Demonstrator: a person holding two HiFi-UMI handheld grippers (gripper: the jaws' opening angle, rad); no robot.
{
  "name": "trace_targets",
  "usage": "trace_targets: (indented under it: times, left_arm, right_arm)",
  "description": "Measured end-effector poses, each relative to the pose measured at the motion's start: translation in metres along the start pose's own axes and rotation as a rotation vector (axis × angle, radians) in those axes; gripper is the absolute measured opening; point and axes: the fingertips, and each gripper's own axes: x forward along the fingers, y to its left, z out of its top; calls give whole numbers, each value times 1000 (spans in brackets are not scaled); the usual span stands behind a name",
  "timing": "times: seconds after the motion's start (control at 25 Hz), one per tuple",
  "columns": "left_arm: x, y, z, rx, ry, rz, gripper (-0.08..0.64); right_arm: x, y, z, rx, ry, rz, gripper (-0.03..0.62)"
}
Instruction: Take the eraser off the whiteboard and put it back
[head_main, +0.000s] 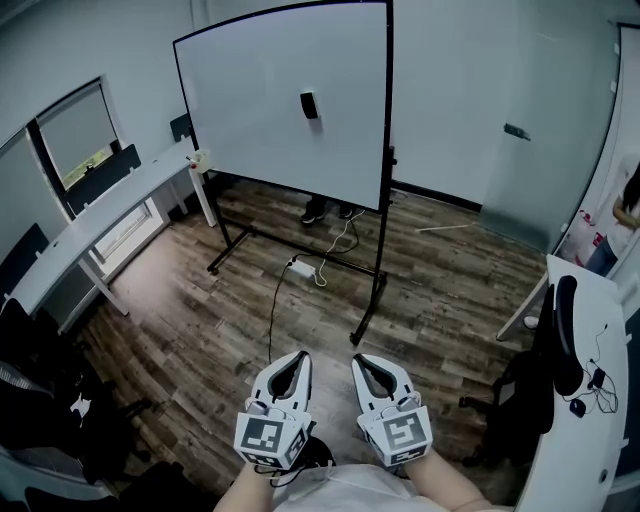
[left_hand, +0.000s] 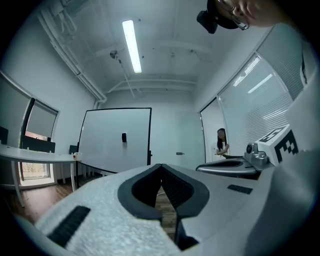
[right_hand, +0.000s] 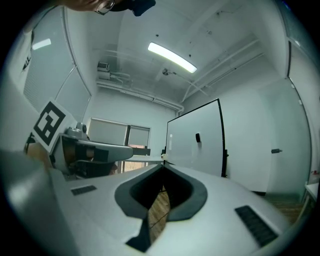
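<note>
Black eraser (head_main: 309, 105), one item, small upright block.

Location: stuck to the face of the whiteboard (head_main: 250, 120), in the upper half and a little right of centre, long side vertical. It is across the room, well apart from both tools.

Handling (judged): probably light, with a stiff shell and a softer wiping face against the board. It likely holds on by a magnet, so it should come away with a short firm pull or a tilt off one edge. The shell may be smooth, so a square grip matters. It does not look fragile. Detail is too small to confirm the material.

Where to take hold (judged): across the two long side walls at mid-height, with the pads flat on the shell and clear of the board.

Caution: the board rides on a thin stand (head_main: 372, 300) on the wood floor (head_main: 200, 330) and may rock or shift under a hard pull.

Left tool (head_main: 297, 356): jaws closed tip to tip, nothing between them.

Right tool (head_main: 360, 358): jaws closed likewise, empty, held level beside the left one.
</note>
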Motion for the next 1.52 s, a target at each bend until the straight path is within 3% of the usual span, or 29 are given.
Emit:
trace_targets:
  times: [0.2, 0.48, 1.04, 1.52]
  left_arm:
    - [21, 24, -5, 0, 4, 1, 15]
    - [83, 92, -11, -17, 3, -34, 15]
    - [274, 292, 18, -14, -30, -176, 15]
    - [391, 360, 8, -27, -21, -164, 15]
  right_arm:
    - [30, -8, -5, 5, 3, -6, 28]
    - [111, -32, -7, -15, 10, -49, 28]
    - [351, -121, 17, -28, -28, -237, 28]
    - [457, -218, 5, 10, -17, -319, 28]
